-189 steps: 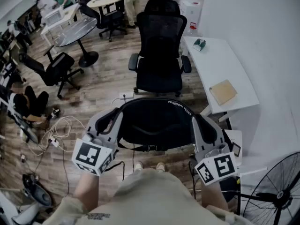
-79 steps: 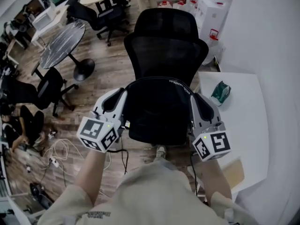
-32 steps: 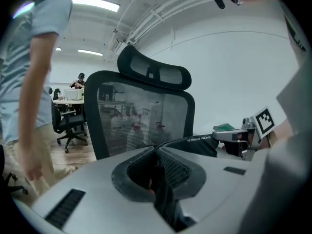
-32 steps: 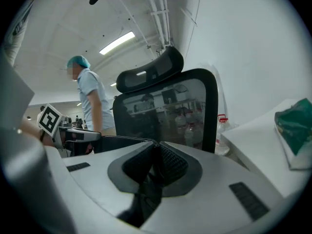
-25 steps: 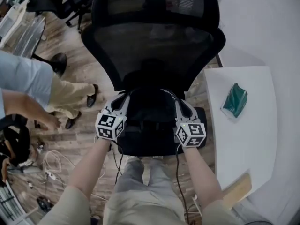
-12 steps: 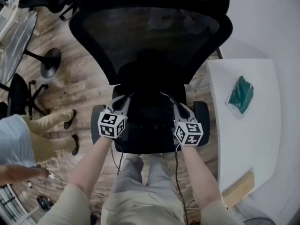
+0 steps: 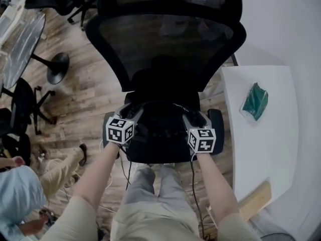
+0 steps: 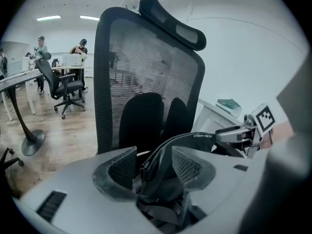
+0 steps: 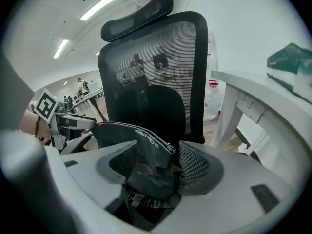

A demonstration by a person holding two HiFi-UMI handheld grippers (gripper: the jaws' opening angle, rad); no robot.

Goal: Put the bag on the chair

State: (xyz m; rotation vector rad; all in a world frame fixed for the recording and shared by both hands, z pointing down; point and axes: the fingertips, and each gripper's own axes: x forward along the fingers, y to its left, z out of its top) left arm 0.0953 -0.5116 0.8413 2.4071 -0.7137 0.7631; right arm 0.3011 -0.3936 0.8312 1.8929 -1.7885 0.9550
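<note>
The black bag (image 7: pixel 161 127) lies on the seat of the black mesh office chair (image 7: pixel 165 49), in front of its backrest. My left gripper (image 7: pixel 132 112) is at the bag's left end and my right gripper (image 7: pixel 193 115) at its right end. Both sets of jaws are opening. In the left gripper view the bag's rim (image 8: pixel 168 147) stands between the spread pads of the left gripper (image 8: pixel 153 165) with a gap on its left side. In the right gripper view the bag's zipped edge (image 9: pixel 141 143) slumps loosely between the wide pads of the right gripper (image 9: pixel 157 164).
A white table (image 7: pixel 261 154) stands right of the chair, with a green packet (image 7: pixel 257 101) and a tan block (image 7: pixel 256 206) on it. A person (image 7: pixel 22 195) is at the lower left. A round table (image 7: pixel 20 36) and other chairs stand at the far left.
Both grippers have spread their jaws and the bag now rests lower on the seat. The person on the left has moved toward the lower left corner.
</note>
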